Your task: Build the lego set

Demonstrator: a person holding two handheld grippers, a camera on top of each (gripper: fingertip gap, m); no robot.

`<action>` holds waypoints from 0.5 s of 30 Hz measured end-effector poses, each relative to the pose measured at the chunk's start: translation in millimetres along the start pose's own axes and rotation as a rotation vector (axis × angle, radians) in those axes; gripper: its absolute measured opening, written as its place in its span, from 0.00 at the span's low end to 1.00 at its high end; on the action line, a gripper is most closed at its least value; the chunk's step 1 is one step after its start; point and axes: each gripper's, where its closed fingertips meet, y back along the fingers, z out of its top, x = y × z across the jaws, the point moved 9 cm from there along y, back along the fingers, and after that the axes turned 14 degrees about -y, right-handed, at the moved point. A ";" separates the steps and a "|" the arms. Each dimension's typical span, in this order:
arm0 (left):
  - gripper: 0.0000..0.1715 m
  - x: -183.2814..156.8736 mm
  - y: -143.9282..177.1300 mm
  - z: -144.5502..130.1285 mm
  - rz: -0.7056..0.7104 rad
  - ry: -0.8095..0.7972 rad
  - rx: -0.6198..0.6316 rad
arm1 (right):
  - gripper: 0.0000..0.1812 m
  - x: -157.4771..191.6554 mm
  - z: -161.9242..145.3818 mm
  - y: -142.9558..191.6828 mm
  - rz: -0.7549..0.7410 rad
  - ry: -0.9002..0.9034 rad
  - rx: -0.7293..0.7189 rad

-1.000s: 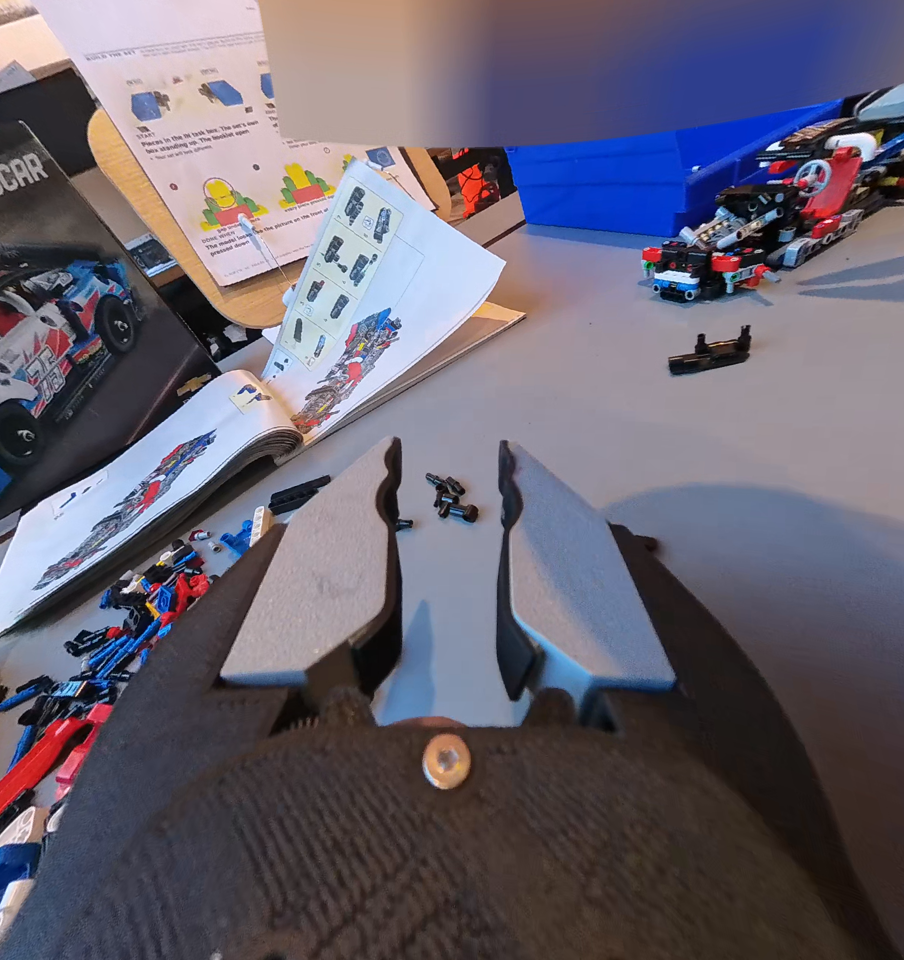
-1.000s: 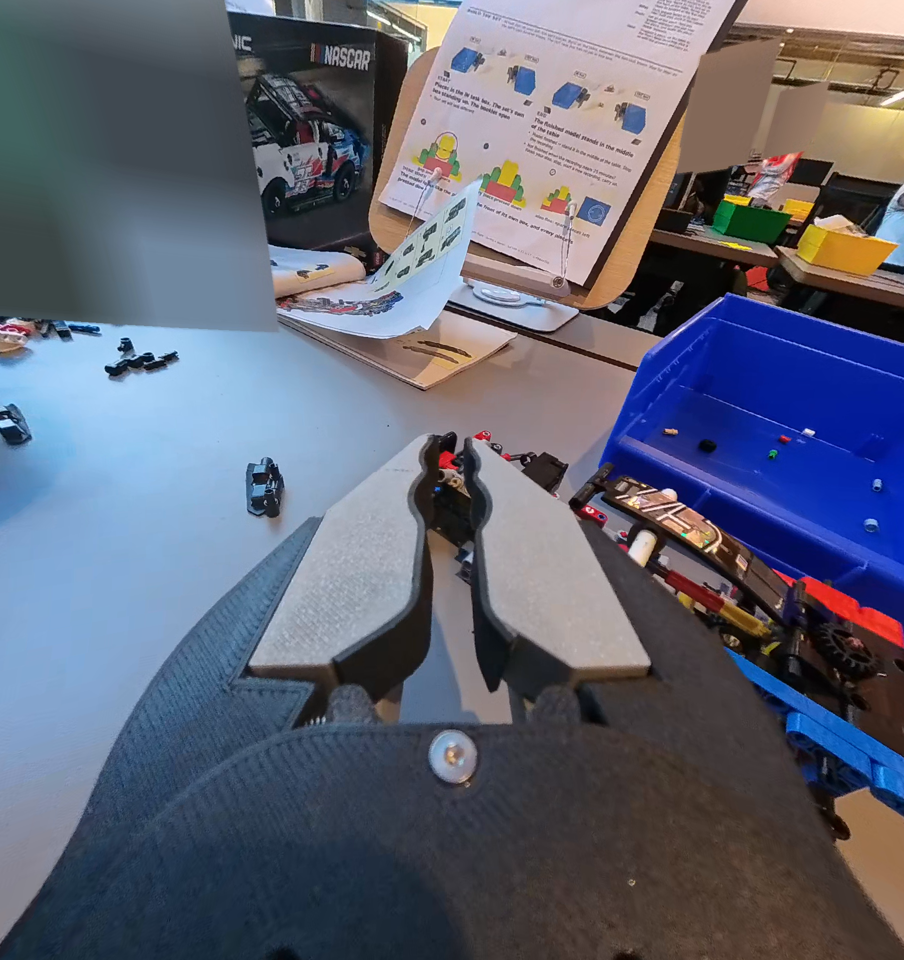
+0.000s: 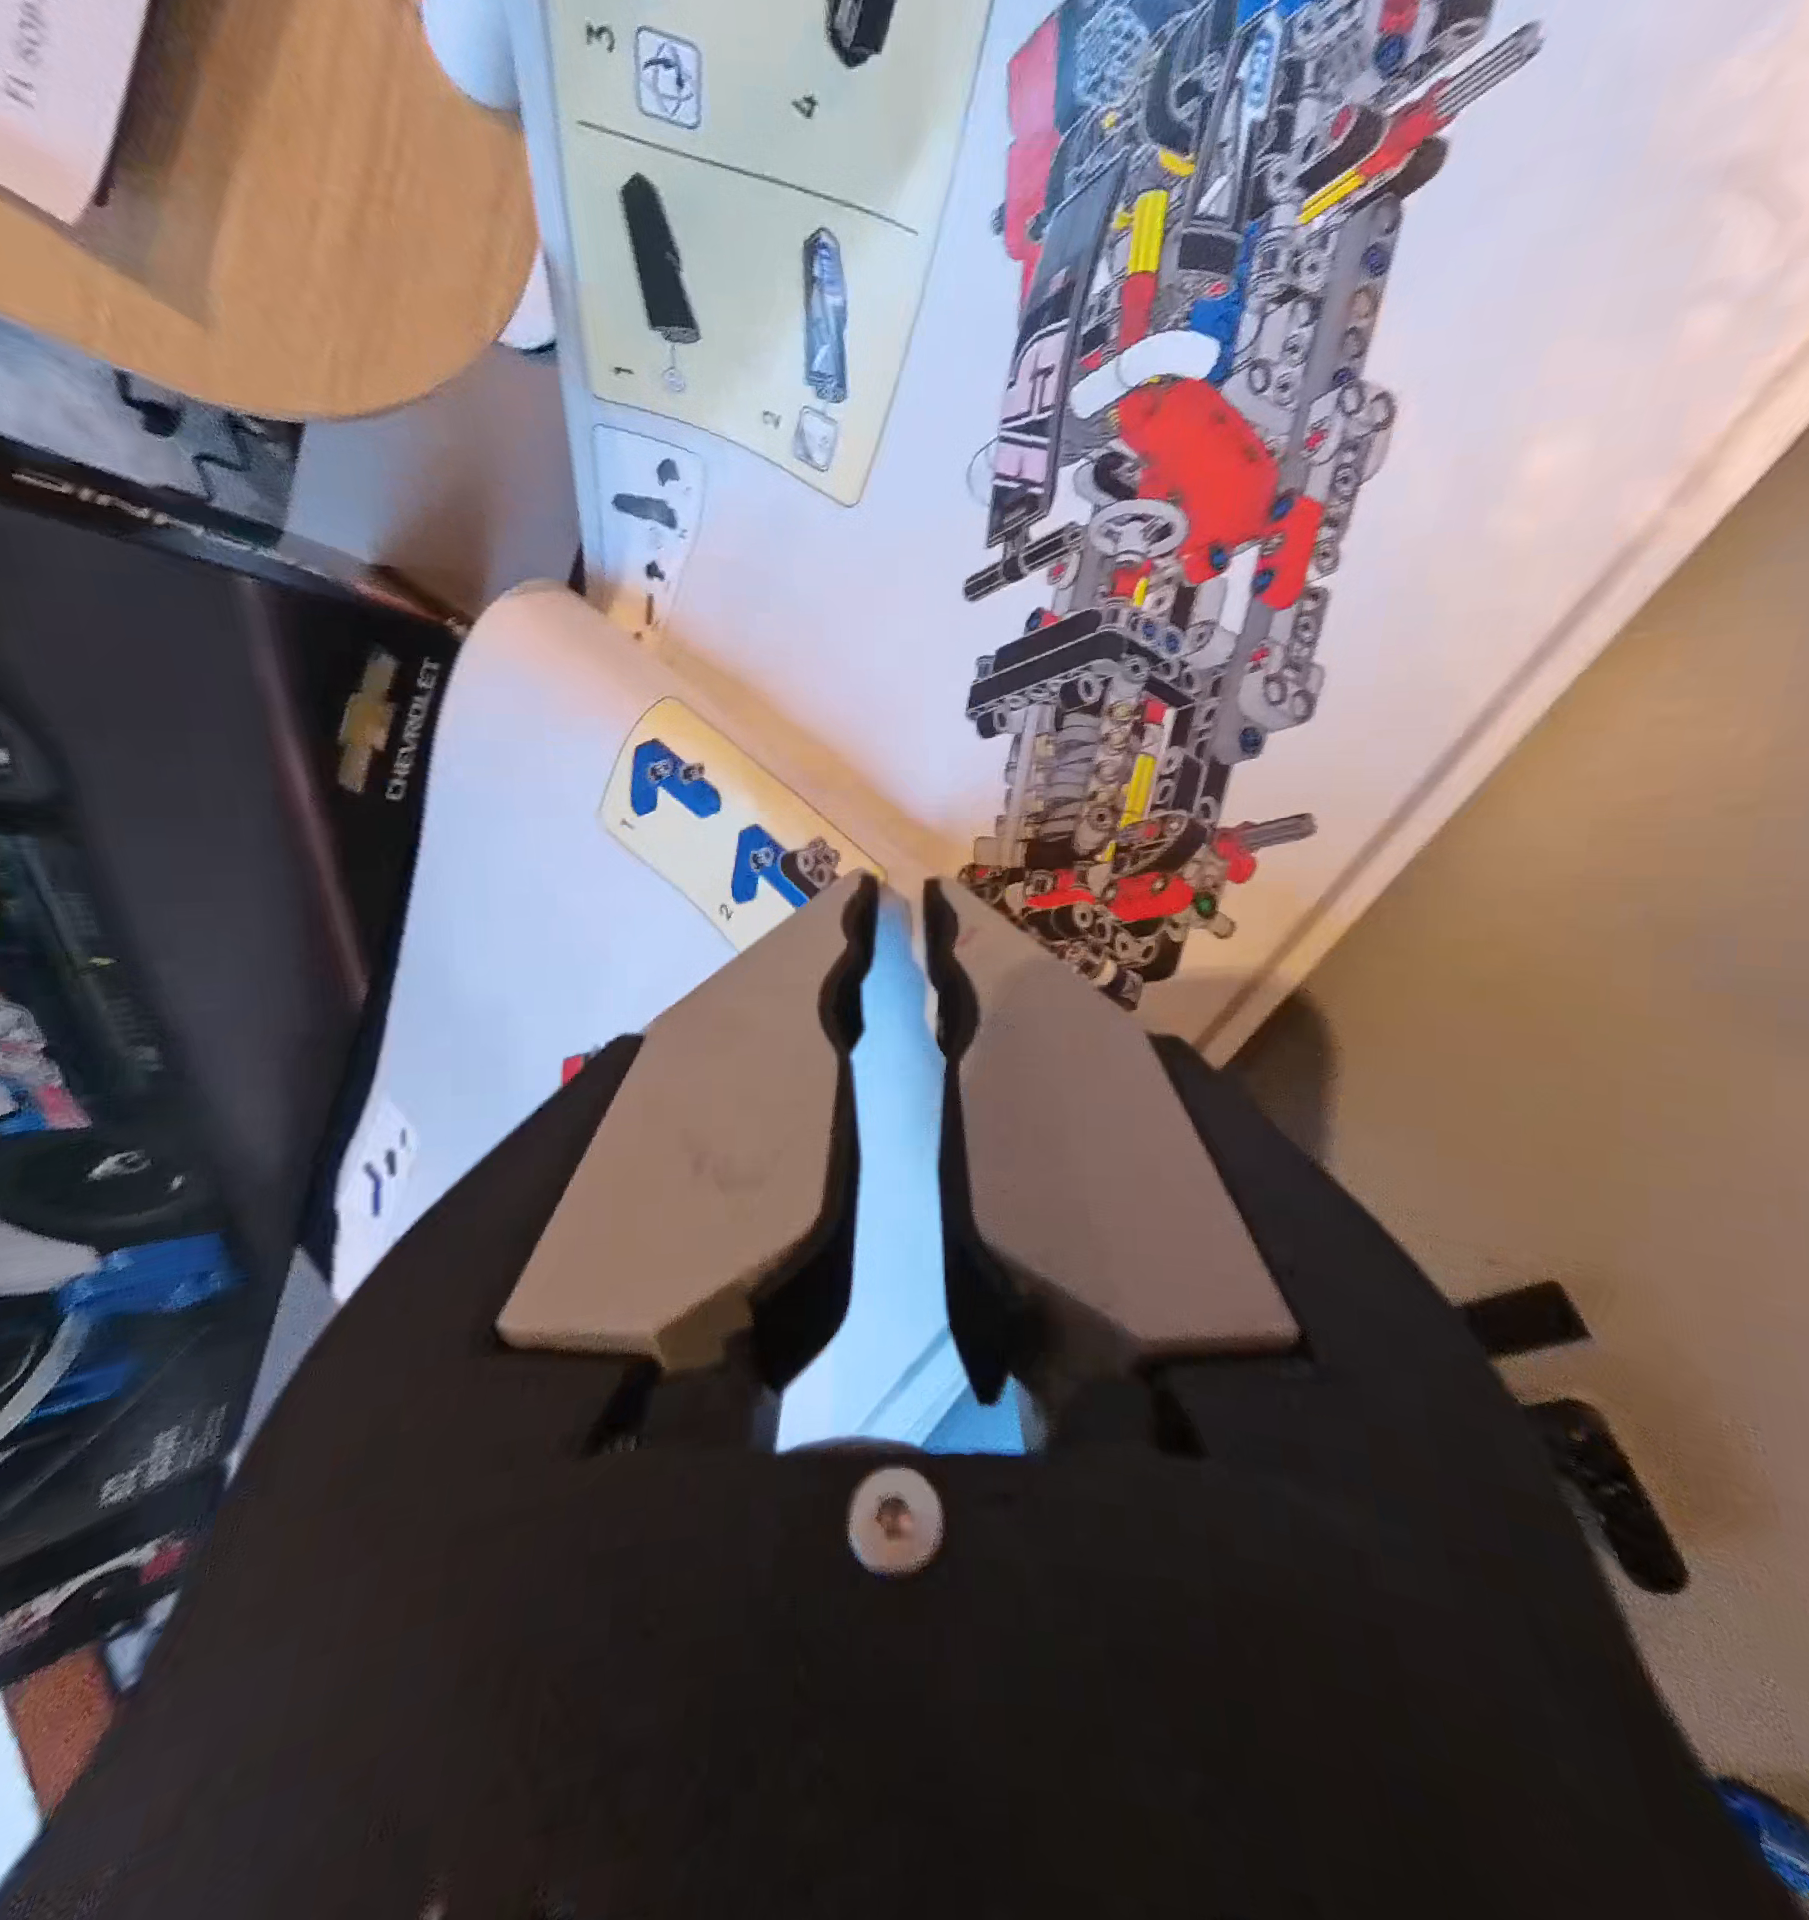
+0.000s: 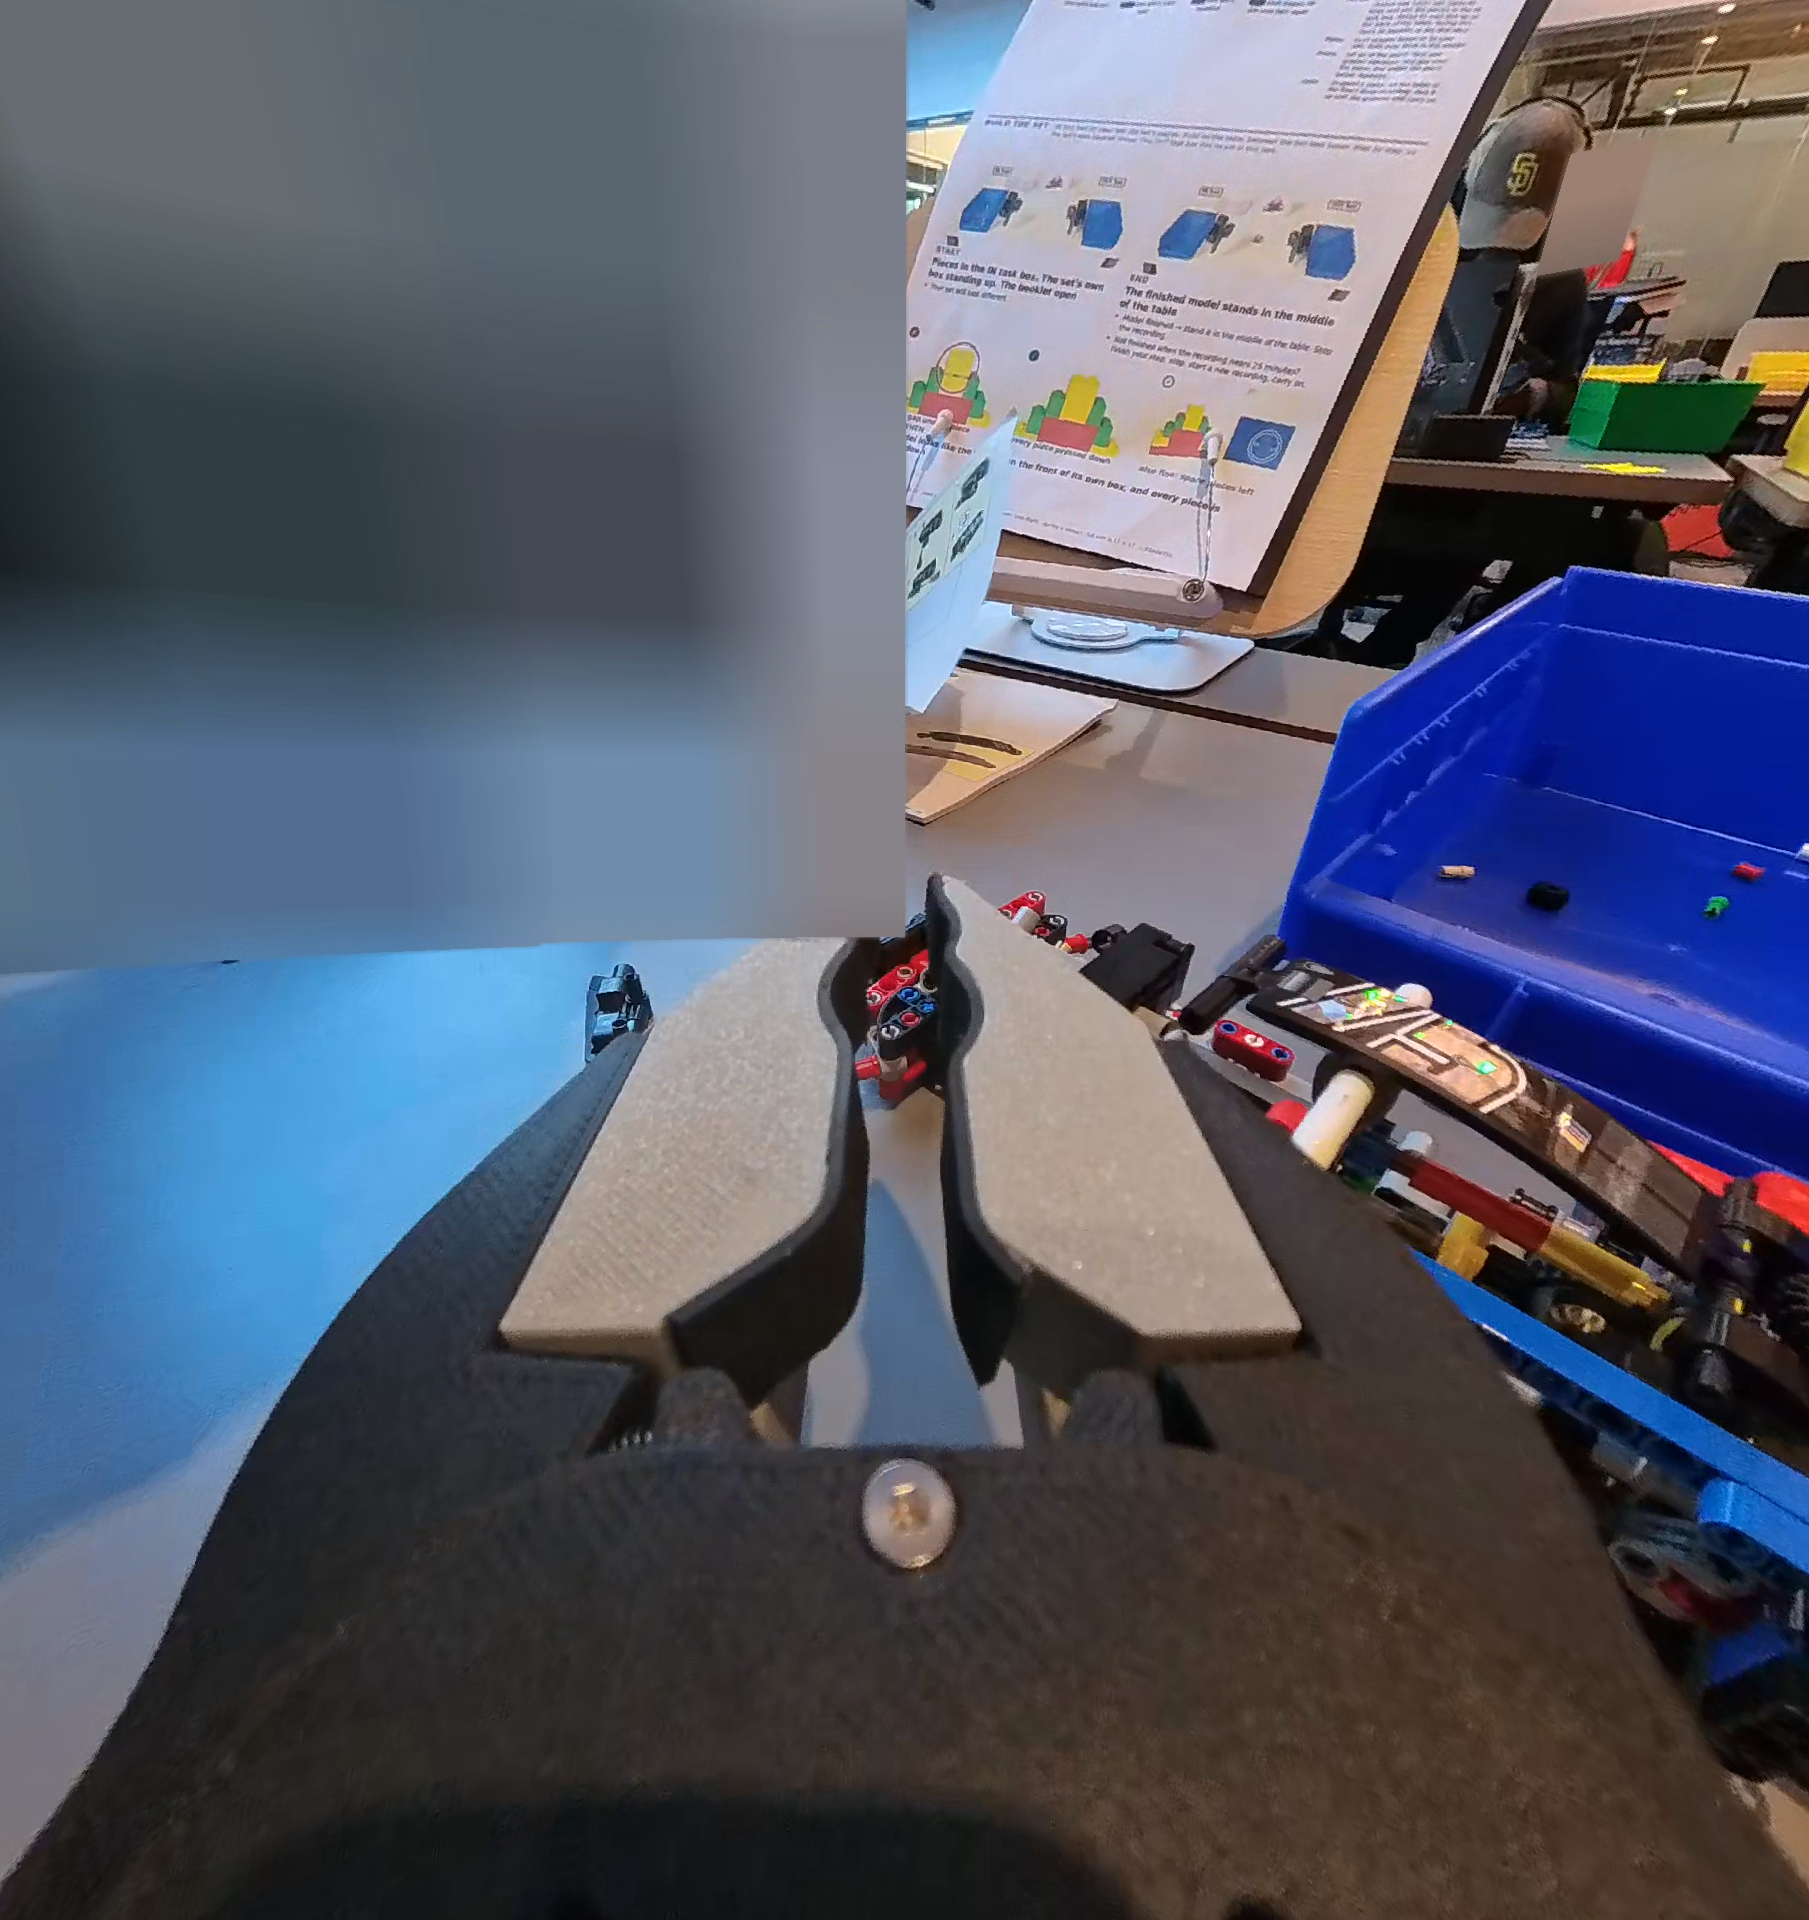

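Our left gripper (image 3: 895, 904) has its jaws nearly closed over the instruction booklet (image 3: 983, 665); we cannot tell if they pinch a page. Our right gripper (image 4: 905, 940) clenches the half-hidden model car (image 4: 1482, 1174); a blurred patch masks its left fingertip.

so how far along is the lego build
Partly done: a long car chassis is already assembled beside the blue bin. In hand: the left gripper, nearly shut, noses at the open instruction booklet. Left: a loose black piece lies unattached on the table.

The half-built lego car (image 4: 1565, 1226), black, red and blue, lies on the table beside the open instruction booklet (image 3: 1139, 364).
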 end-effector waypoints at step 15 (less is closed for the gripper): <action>0.15 0.2 12.9 -16.5 0.122 0.032 0.015 | 0.02 -1.1 -0.1 -0.2 0.008 -0.011 0.006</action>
